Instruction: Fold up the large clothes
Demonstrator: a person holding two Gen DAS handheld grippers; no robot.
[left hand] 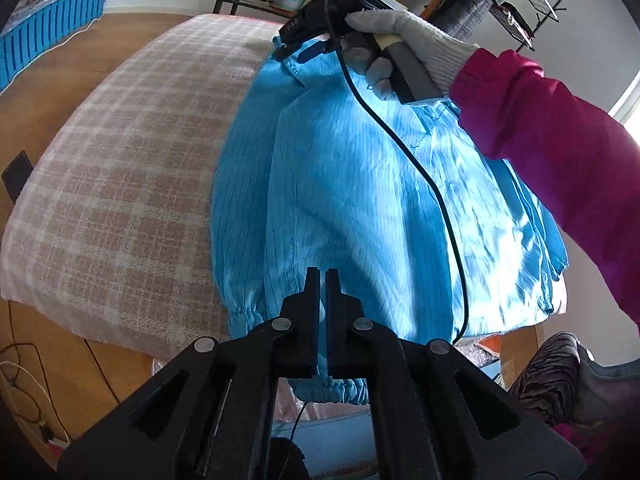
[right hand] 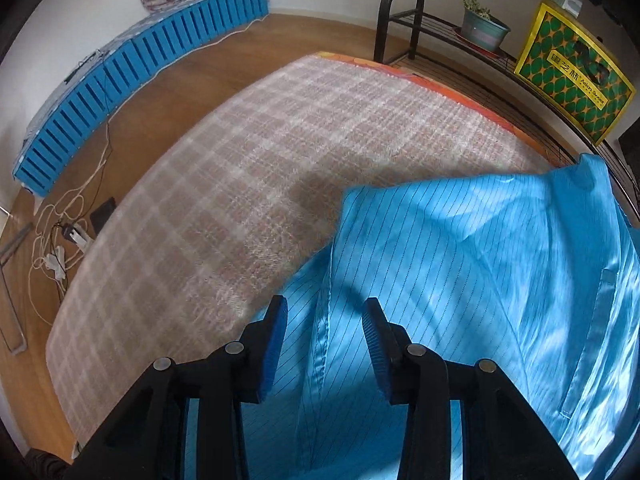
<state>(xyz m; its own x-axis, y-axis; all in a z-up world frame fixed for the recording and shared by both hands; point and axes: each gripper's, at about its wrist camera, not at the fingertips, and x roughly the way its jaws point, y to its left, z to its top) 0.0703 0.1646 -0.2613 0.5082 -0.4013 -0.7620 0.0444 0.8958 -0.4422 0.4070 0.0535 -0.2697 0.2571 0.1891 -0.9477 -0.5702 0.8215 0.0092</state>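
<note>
A shiny light-blue pinstriped jacket [left hand: 360,184] lies spread on a pink plaid blanket [left hand: 120,160]. My left gripper [left hand: 322,276] sits over the jacket's near elastic hem. Its jaws are shut to a thin slit, with pale fabric showing in the slit. At the far collar end a gloved hand [left hand: 404,36] holds my right gripper [left hand: 298,48]. In the right wrist view the right gripper [right hand: 324,312] hangs open over the jacket [right hand: 460,260]. A seam runs between its blue pads [right hand: 276,344], which do not press the cloth. The plaid blanket [right hand: 300,152] stretches away to the left.
A magenta sleeve [left hand: 540,128] crosses the jacket's right side, and a black cable [left hand: 440,200] trails over the cloth. Blue slatted panels [right hand: 140,72] line the far wall. Cables [right hand: 60,240] lie on the wooden floor. A black rack carries a plant pot [right hand: 484,28] and a yellow-green box [right hand: 576,76].
</note>
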